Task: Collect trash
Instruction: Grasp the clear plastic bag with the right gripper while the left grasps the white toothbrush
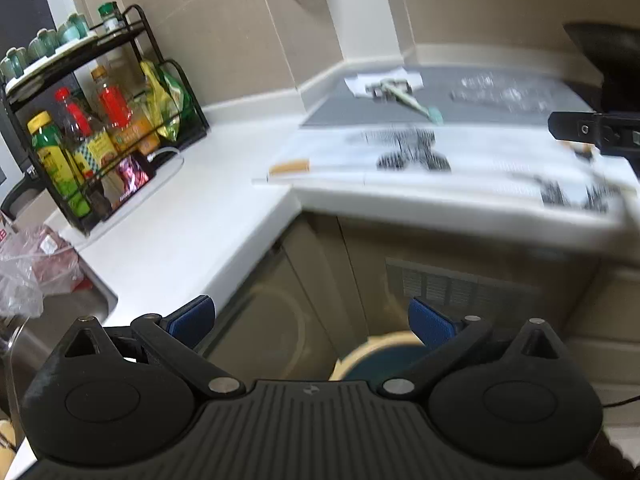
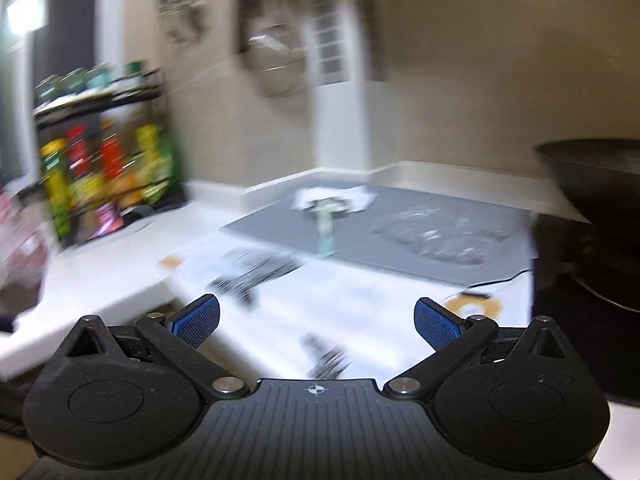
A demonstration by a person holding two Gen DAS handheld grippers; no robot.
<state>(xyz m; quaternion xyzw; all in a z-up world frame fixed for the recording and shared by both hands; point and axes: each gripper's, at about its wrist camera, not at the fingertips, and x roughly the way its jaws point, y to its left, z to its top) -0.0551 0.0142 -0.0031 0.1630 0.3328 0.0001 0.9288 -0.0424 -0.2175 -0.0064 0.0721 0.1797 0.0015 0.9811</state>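
Both the left gripper [image 1: 311, 320] and right gripper [image 2: 317, 320] are held wide-jawed and empty, presumably readied for the crumpled wrapper [image 2: 332, 200] seen mid-frame on the grey mat [image 2: 500, 264].

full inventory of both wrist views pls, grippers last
Rack: 1, black, left counter, holds bottles and packets.
Counter: white, L-shaped.
Mat: 1, grey, back of counter.
Crumpled paper: 1, white, on mat.
Clear wrapper: 1, on mat.
Printed sheets: white with black print, count unclear, counter front.
Wok: 1, black, right.
Plastic bag: 1, clear, far left.
Left gripper: open, empty.
Right gripper: open, empty.
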